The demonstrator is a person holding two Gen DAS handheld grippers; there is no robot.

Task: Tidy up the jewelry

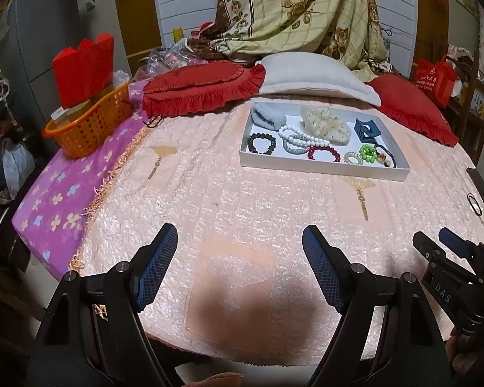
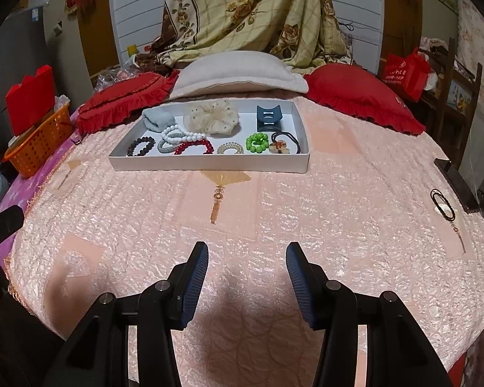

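Both jaws stand apart and empty: your left gripper [image 1: 240, 269] wide, your right gripper [image 2: 247, 282] narrower. One black elastic hair loop [image 2: 442, 204] lies on the pink quilted bed [image 2: 274, 225], well right of the shallow white cardboard tray [image 2: 209, 163] holding the beads. Approach low, pinch only the loop, not the quilt.

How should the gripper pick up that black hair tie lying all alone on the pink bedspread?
Probably grip one thin side of the black elastic hair tie, coming straight down from above. It lies flat on the pink quilted bedspread, outside the white shallow tray, so only its slim loop offers a hold. The right gripper, jaws open, is nearer.
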